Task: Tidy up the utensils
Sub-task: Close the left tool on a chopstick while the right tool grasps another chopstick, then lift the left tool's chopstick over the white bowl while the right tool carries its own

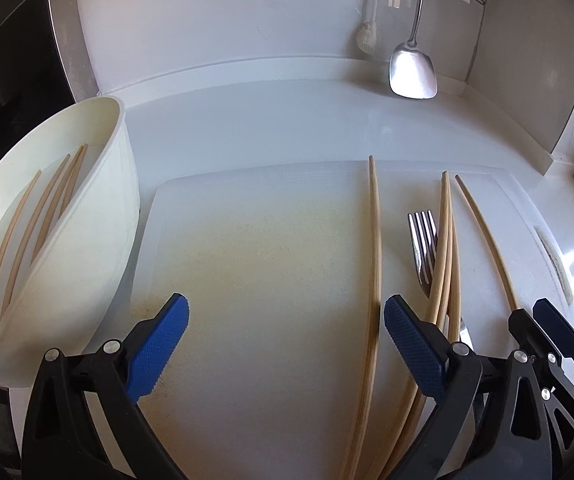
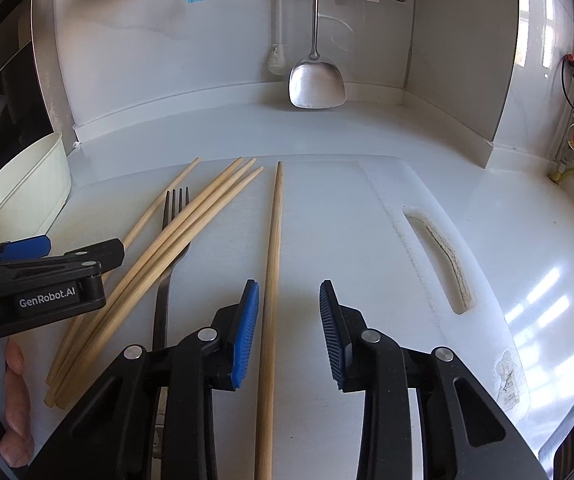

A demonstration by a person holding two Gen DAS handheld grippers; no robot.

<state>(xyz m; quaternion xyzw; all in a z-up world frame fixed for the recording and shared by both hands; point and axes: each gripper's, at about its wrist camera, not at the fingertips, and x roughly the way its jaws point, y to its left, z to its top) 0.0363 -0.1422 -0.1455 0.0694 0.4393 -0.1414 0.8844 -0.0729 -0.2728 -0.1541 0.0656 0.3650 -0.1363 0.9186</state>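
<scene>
At far left a cream tub is seen on the tabletop, four chopsticks lying inside it. The left tongs are spread wide, nothing between the pads. On the cutting board, one chopstick lies apart; a fork is overlapped by a chopstick bundle. The right tongs are released, straddling a single chopstick without clamping it. A steel spatula hangs against the back wall.
</scene>
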